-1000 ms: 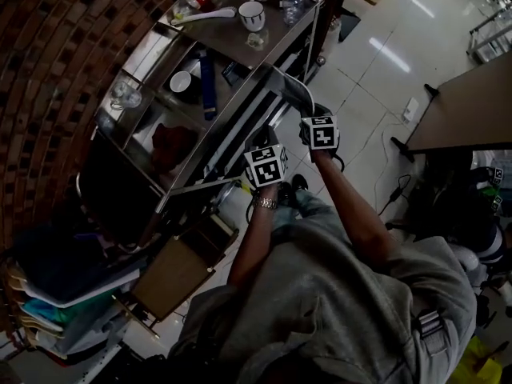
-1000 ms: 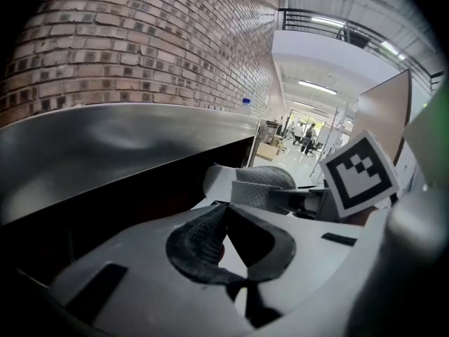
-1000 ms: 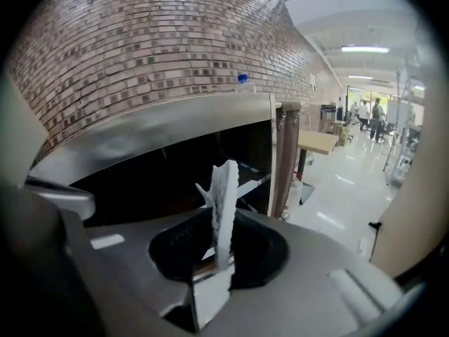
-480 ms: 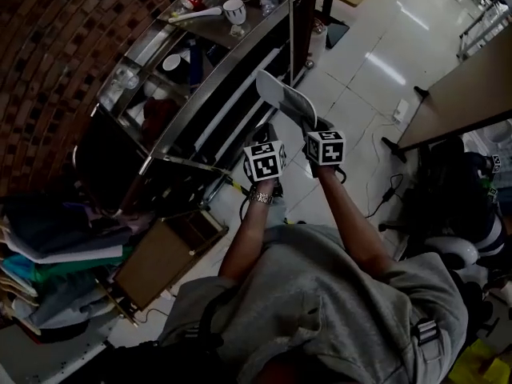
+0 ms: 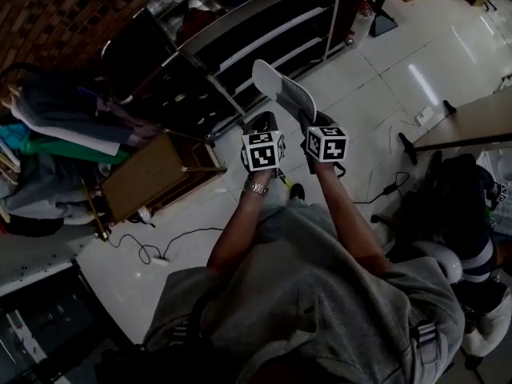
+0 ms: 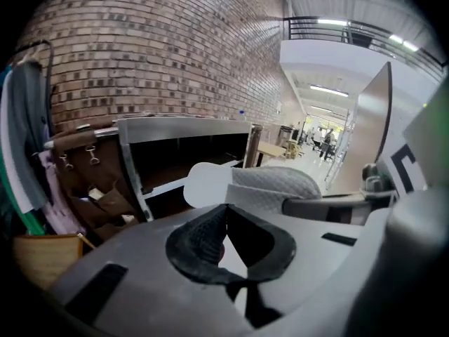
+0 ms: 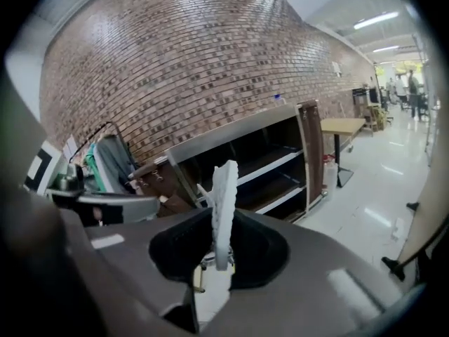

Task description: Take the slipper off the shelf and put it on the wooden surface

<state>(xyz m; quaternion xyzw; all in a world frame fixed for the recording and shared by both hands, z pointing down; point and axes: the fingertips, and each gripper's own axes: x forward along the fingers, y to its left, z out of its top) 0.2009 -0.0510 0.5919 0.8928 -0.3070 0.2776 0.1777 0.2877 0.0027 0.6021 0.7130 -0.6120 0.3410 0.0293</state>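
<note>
The slipper (image 5: 282, 89), white-soled with a grey upper, is in the air above the tiled floor, clear of the metal shelf (image 5: 264, 22). My right gripper (image 5: 306, 121) is shut on its heel end. In the right gripper view the sole (image 7: 224, 188) stands edge-on between the pads. My left gripper (image 5: 262, 126) hangs just left of it, shut and holding nothing. In the left gripper view the slipper (image 6: 270, 184) lies just past the closed left gripper (image 6: 223, 215). The low wooden surface (image 5: 148, 174) stands on the floor to the left of both grippers.
A rack of hanging clothes (image 5: 48, 126) stands far left beside the brick wall. A black cable (image 5: 152, 250) trails over the floor below the wooden surface. A table (image 5: 472, 126) and a dark chair (image 5: 448, 206) are at the right.
The slipper and both grippers have come away from the shelf, which has slid to the top of the view. The wooden surface and the clothes rack have come further into view at left.
</note>
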